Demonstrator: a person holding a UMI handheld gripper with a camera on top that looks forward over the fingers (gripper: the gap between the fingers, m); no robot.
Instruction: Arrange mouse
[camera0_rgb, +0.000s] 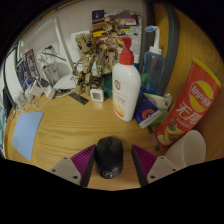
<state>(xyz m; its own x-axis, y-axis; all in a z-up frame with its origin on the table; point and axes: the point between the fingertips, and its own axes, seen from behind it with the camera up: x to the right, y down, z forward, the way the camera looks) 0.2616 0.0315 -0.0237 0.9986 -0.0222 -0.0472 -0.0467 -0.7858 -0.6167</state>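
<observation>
A black computer mouse (109, 155) lies on the wooden table (70, 125), between my two fingers. My gripper (113, 152) is open around it. The magenta pads (82, 163) flank the mouse on both sides, with a thin gap visible on the right. The mouse rests on the table on its own, its rear end hidden below the view.
A light blue mat (25, 132) lies to the left. Ahead stand a white pump bottle (125, 85), a clear bottle (153, 65) and a small blue box (148, 108). An orange chips bag (188, 100) and a white cup (188, 150) are at the right. Clutter and cables fill the back.
</observation>
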